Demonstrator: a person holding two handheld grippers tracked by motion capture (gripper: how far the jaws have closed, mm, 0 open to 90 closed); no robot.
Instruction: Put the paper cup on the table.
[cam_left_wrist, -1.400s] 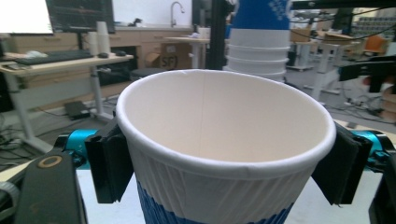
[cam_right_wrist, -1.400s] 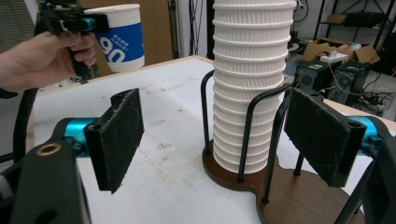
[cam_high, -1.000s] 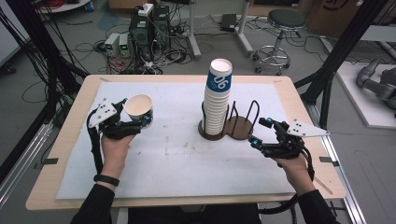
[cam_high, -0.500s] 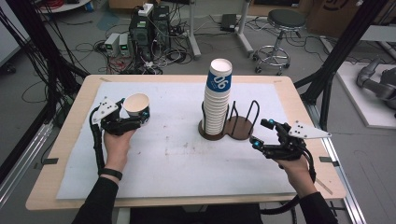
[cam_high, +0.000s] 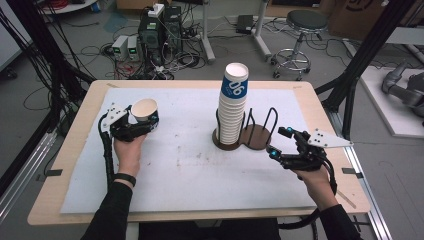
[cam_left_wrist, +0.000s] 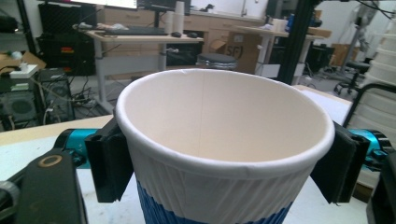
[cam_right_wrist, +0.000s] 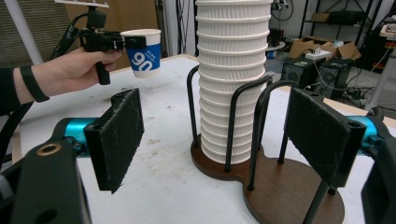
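At 9 o'clock on the table, your left gripper (cam_high: 141, 120) clamps the white-and-blue paper cup (cam_high: 145, 113) just below its rim. Thin and light, it crushes easily: squeeze gently. At 4 o'clock, your right gripper (cam_high: 281, 141) stands open, empty.

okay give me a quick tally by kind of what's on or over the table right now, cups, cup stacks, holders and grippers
Single paper cup, clamped in the left hand-held gripper: 1
Stack of paper cups standing in the holder, too tightly nested to count one by one: 1
Wooden-based wire cup holder: 1
Hand-held grippers, counting the left one and the empty right hand-held gripper: 2
Total: 5
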